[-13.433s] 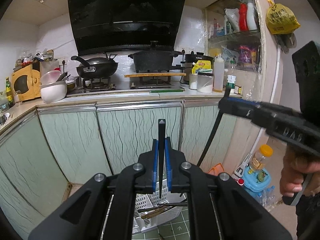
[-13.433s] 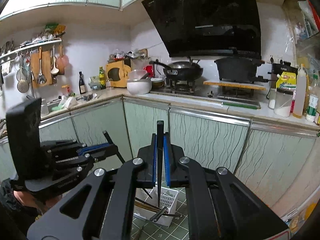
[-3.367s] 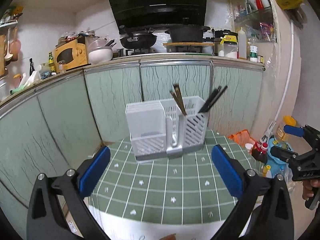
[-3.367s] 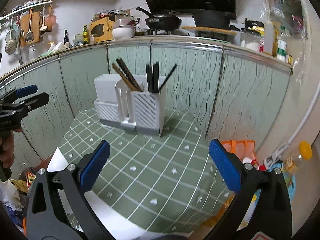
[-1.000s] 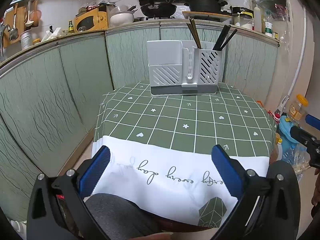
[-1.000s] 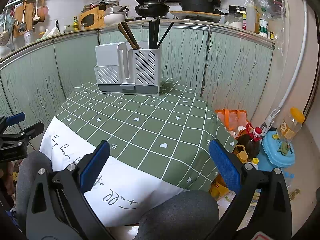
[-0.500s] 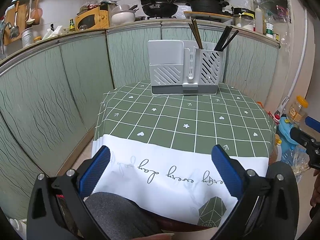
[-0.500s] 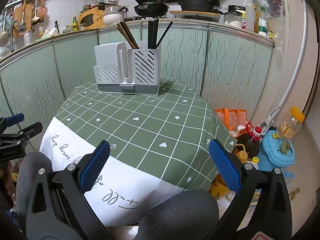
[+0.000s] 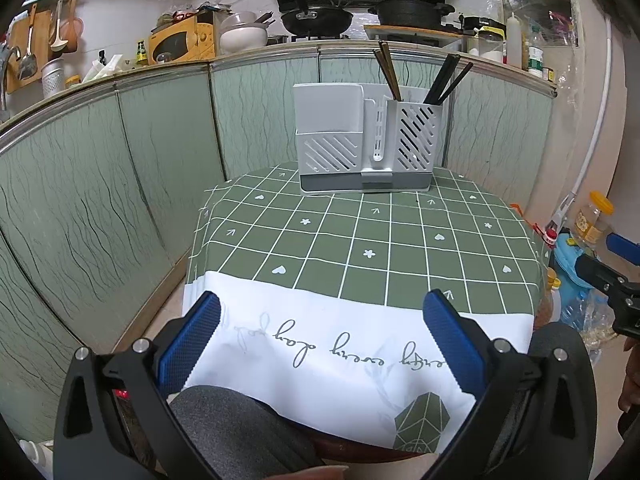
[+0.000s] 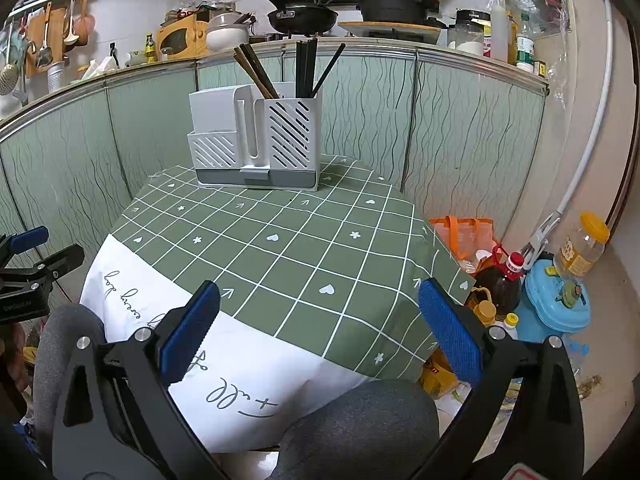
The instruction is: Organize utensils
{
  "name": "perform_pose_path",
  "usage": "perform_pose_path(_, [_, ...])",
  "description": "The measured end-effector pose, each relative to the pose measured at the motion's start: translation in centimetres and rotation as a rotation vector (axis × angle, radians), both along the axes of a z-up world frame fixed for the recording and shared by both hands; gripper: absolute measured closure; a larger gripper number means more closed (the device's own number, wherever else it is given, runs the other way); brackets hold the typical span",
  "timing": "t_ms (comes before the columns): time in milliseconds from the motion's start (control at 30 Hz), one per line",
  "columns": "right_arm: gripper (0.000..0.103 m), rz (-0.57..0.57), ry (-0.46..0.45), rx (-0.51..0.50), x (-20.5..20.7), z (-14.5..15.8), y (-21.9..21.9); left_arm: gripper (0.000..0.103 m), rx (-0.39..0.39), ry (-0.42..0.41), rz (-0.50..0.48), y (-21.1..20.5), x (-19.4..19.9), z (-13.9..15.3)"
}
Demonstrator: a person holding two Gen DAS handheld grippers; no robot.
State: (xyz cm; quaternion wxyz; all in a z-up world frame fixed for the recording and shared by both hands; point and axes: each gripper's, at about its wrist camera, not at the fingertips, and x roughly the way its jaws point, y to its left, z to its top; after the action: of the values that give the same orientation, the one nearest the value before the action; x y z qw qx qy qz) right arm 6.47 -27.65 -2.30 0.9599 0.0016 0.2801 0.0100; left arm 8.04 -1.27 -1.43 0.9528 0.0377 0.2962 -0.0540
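At table's far edge, thin stiff chopsticks (image 10: pixel 306 68) upright in caddy (image 10: pixel 256 140) (likely light, slippery; pinch near tops), both grippers (image 9: pixel 320 340) (image 10: pixel 316 336) agape, empty.

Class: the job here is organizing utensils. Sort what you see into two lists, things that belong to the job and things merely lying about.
Belongs to the job:
white utensil holder
brown chopsticks
black chopsticks
left tool, open
right tool, open

Just lying about:
wok
yellow microwave
blue container
orange bag
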Motion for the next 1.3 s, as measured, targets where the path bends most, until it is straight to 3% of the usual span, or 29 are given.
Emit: perform_pose_path(1300, [0.008,0.004,0.007,0.002,-0.01,-0.08,0.46,0.004,-0.011,-0.006,-0.007,-0.17,-0.47,0.41])
